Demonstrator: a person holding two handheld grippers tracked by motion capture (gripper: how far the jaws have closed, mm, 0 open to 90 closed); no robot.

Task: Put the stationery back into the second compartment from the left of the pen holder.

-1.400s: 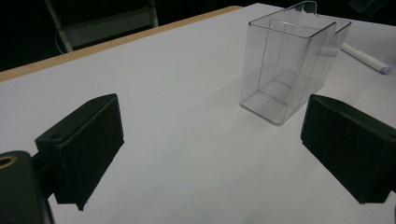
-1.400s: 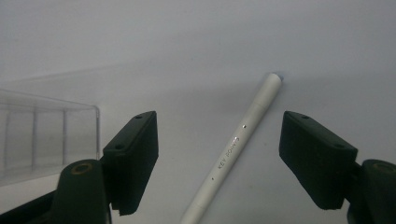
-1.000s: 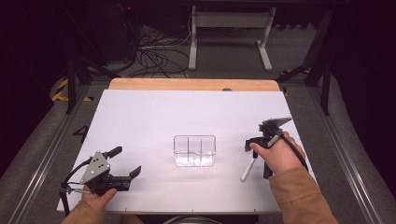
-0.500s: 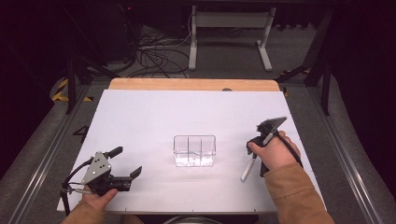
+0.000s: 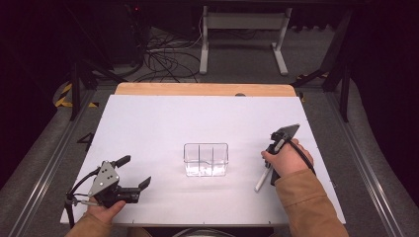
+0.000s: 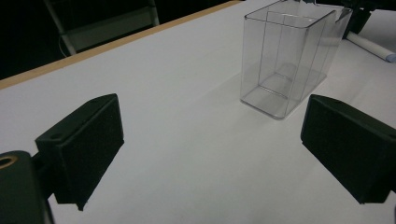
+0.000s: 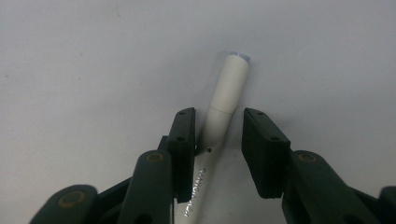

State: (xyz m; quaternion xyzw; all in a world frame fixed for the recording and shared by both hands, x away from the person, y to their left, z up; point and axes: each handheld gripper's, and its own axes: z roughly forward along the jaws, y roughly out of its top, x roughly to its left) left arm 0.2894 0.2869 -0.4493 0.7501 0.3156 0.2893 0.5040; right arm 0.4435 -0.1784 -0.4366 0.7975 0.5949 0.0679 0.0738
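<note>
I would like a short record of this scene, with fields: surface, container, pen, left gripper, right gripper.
surface: white table top, wooden strip along its far edge
container: clear plastic box with inner dividers, upright near the middle, looks empty
pen: white marker lying flat on the table, right of the box
left gripper: left gripper low over the table near its front left corner, jaws wide open, nothing between them
right gripper: right gripper pointing down over the marker, jaws have just been closing; marker lies between them, a gap remains on one side, not yet clamped
</note>
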